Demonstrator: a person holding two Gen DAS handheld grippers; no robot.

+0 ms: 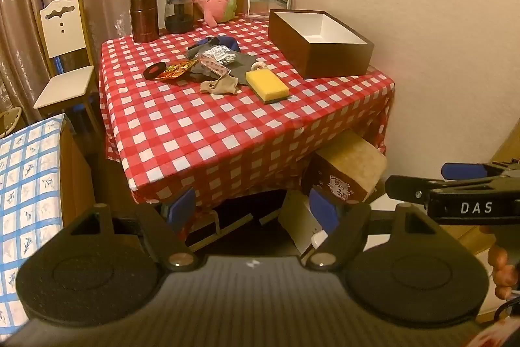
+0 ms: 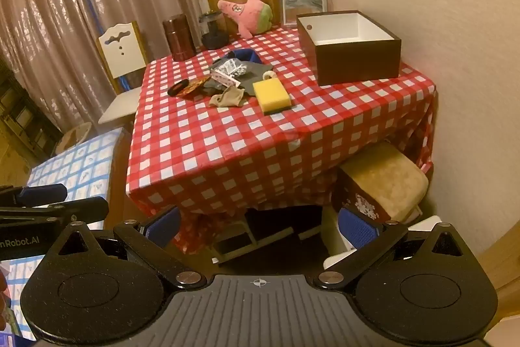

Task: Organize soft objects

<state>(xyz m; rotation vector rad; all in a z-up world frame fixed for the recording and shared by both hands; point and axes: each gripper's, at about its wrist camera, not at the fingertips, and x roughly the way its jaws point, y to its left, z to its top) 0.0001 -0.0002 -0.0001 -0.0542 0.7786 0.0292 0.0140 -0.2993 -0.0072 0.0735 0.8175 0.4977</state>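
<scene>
Dark cloths (image 1: 239,67) lie partly buried beneath packets (image 1: 217,56); packet print is too small to read. Stool (image 1: 349,166) half hidden under the worktop (image 1: 227,132).

Tabletop layout
Sponge (image 1: 267,86) lies nearest on the tabletop (image 1: 201,132); box (image 1: 320,43) behind-right; plush (image 1: 214,1) at back, perhaps leaning.

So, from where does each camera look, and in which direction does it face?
Left wrist: on the left gripper, facing the checkered table; the right gripper enters from the right, fingers of a hand below it.
Right wrist: on the right gripper, facing the same table; the left gripper enters from the left.
Shared: yellow sponge, brown box, pink plush.
</scene>
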